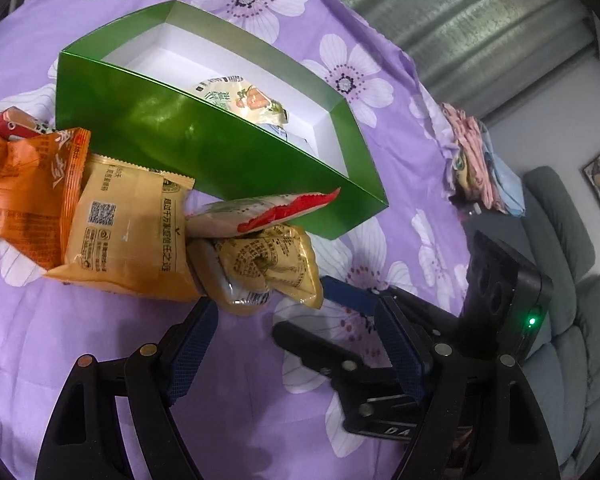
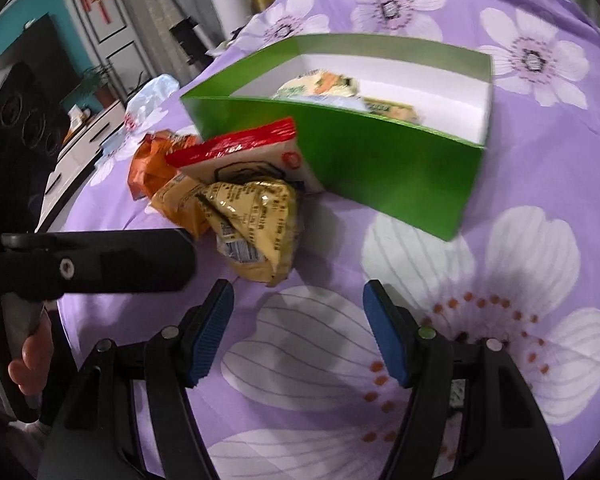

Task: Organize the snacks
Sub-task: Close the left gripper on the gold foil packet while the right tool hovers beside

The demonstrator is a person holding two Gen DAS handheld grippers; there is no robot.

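Note:
A green box [image 1: 204, 148] with a white inside holds a couple of snack packets [image 1: 240, 98]; it also shows in the right wrist view [image 2: 380, 168]. In front of it lies a pile: a crumpled yellow packet [image 1: 276, 268], a white packet with a red edge [image 1: 260, 214], a tan packet [image 1: 128, 232] and an orange bag [image 1: 24, 188]. My left gripper [image 1: 296, 320] is open just short of the yellow packet. My right gripper [image 2: 298, 308] is open and empty, near the yellow packet [image 2: 256, 220] and the red-edged packet [image 2: 244, 152].
A purple flowered cloth [image 2: 540, 152] covers the table. The right gripper's body [image 1: 496, 308] sits close to the right of my left gripper. A pile of folded cloth [image 1: 476, 164] lies at the table's right edge, beside a grey sofa [image 1: 568, 280].

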